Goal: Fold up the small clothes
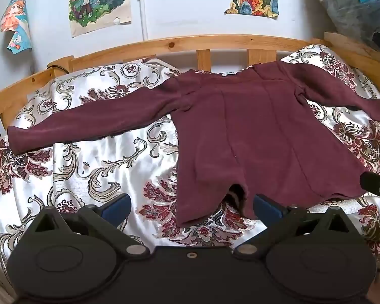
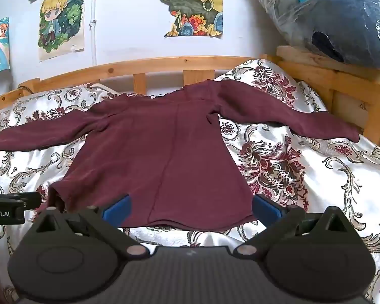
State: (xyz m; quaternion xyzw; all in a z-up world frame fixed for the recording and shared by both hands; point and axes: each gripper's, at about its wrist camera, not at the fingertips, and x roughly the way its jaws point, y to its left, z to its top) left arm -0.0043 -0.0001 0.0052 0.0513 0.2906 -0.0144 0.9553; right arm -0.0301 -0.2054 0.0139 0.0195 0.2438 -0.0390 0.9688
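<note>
A maroon long-sleeved top (image 1: 253, 131) lies flat on the bed, both sleeves spread out sideways, collar toward the headboard. It also shows in the right wrist view (image 2: 159, 152). My left gripper (image 1: 191, 209) is open, its blue fingertips (image 1: 116, 209) straddling the hem's left corner just above the cover. My right gripper (image 2: 191, 209) is open over the hem's right half, empty. The right gripper's body shows in the left wrist view (image 1: 377, 186), and the left gripper's body in the right wrist view (image 2: 10, 206).
A floral satin bedcover (image 1: 101, 167) covers the bed. A wooden headboard rail (image 1: 179, 44) runs along the back, with posters on the wall (image 1: 98, 2). A plastic-wrapped dark bundle (image 2: 342, 20) sits on the right rail.
</note>
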